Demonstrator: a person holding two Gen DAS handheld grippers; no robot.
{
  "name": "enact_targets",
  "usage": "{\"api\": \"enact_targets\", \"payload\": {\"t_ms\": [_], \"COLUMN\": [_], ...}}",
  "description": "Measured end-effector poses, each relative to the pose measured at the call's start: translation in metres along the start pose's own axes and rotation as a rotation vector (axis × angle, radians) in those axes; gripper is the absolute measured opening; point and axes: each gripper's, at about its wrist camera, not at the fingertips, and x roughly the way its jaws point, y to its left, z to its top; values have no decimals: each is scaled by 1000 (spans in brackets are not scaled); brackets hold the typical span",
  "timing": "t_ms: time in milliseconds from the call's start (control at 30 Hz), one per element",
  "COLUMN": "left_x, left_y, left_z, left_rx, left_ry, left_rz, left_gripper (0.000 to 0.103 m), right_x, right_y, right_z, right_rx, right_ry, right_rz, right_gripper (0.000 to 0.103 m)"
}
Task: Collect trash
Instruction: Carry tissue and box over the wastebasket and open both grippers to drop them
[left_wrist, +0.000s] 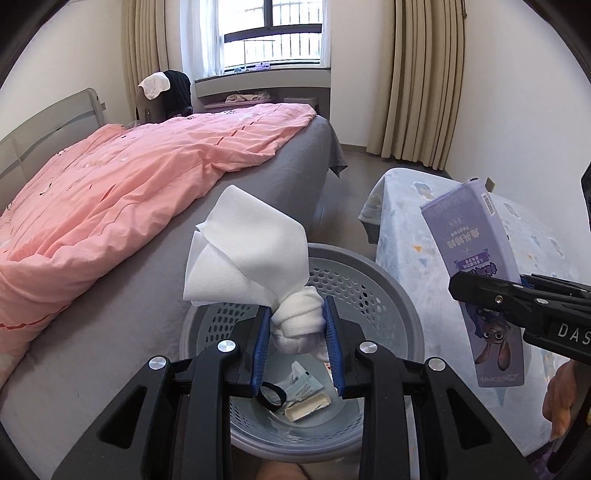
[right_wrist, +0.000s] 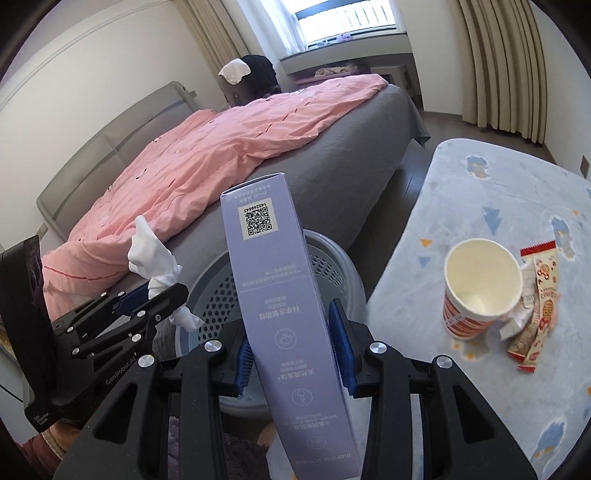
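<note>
I had both hands loaded and the bin (left_wrist: 391, 280) right under me, so the step in hand, as I judged it, was the drop. To do it well I wanted each piece over the open mouth before letting go, not over the rim. The tissue (left_wrist: 255, 266) was the easy one: my left gripper (left_wrist: 298, 343) sat directly above the bin's floor, where a few scraps (left_wrist: 299, 391) already lay, and opening the fingers there should have let it fall straight in. The loose flap of tissue stood up toward the bed (left_wrist: 110, 206), so I thought it wise to open wide and give it room to slip free rather than cling to a pad.

The box (right_wrist: 284, 295) needed more care. It was long and stood nearly upright, tilted a little, with the bin behind and below it. I reckoned I should bring it further over the mouth and tip it end-down so it would not bridge the rim.

My left gripper was closed to a narrow gap, pinching the knotted bunch of the tissue between its blue pads. My right gripper (right_wrist: 291, 354) was clamped across the box's lower half. A paper cup (right_wrist: 480, 288) and wrappers (right_wrist: 535, 314) waited on the table (right_wrist: 461, 192).
</note>
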Motion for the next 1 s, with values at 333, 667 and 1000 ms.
{"api": "enact_targets", "payload": {"t_ms": [333, 667, 1000], "left_x": [32, 49, 51], "left_y": [19, 28, 38], "left_z": [-2, -7, -9], "left_rx": [-29, -52, -81], "left_ry": [68, 116, 126], "left_rz": [24, 36, 49], "left_gripper": [27, 27, 28], "right_x": [57, 83, 90], "right_y": [10, 2, 7], "right_z": [17, 15, 13], "right_rx": [33, 65, 48], "right_ry": [56, 108, 129], "right_rz": [27, 47, 51], "right_gripper": [37, 37, 39]}}
